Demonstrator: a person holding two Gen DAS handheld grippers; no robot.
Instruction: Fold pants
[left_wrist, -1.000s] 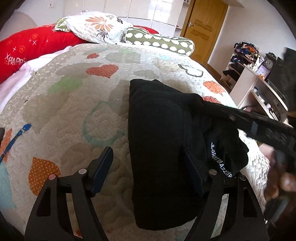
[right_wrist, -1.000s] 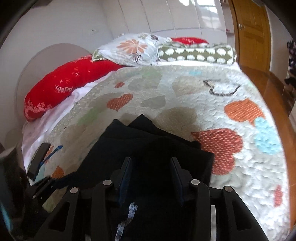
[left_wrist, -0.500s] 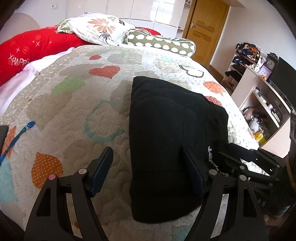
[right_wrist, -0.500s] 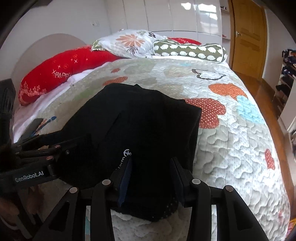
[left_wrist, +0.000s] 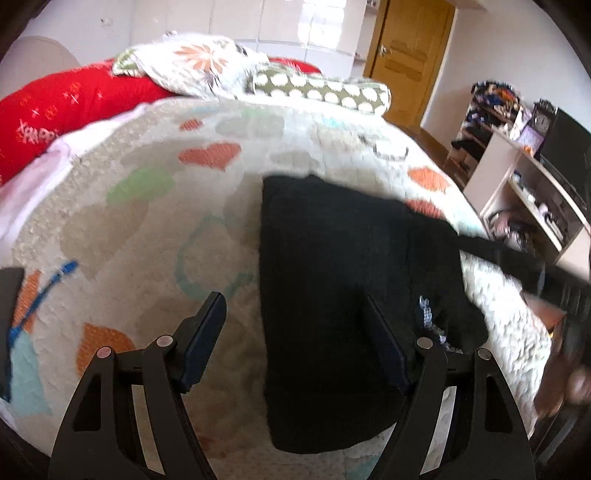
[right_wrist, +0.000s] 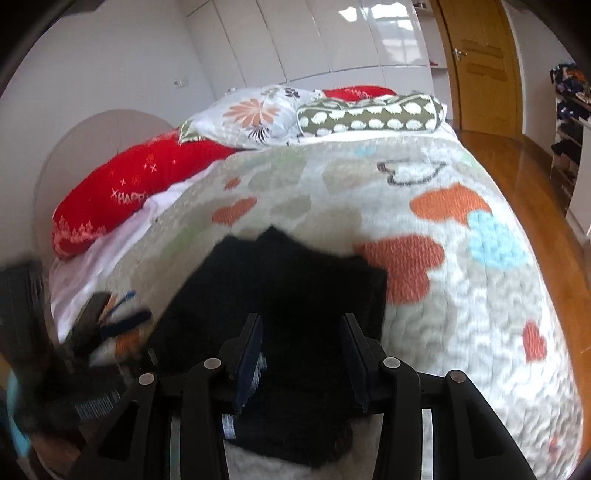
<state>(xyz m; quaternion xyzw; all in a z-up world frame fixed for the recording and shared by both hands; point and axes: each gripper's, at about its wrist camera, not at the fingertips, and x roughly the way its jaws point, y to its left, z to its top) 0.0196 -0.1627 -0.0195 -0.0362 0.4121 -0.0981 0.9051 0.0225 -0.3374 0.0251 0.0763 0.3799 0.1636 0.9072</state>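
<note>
The black pants (left_wrist: 332, 288) lie folded into a compact stack on the heart-patterned quilt (left_wrist: 147, 206). My left gripper (left_wrist: 295, 325) is open wide above the near left edge of the stack, empty. The right gripper shows as a blurred black bar at the right edge of the left wrist view (left_wrist: 546, 273). In the right wrist view the pants (right_wrist: 295, 288) lie just ahead, and my right gripper (right_wrist: 301, 339) is open over their near edge with nothing clamped between the jaws.
Red, floral and green spotted pillows (left_wrist: 317, 88) lie at the head of the bed. A dark phone with a blue lanyard (left_wrist: 55, 280) lies at the quilt's left edge. White shelves (left_wrist: 524, 192) and a wooden door (left_wrist: 410, 55) stand to the right.
The right gripper has swung back over the near right edge of the pants. The left gripper has barely shifted. Both views are motion-blurred now.
</note>
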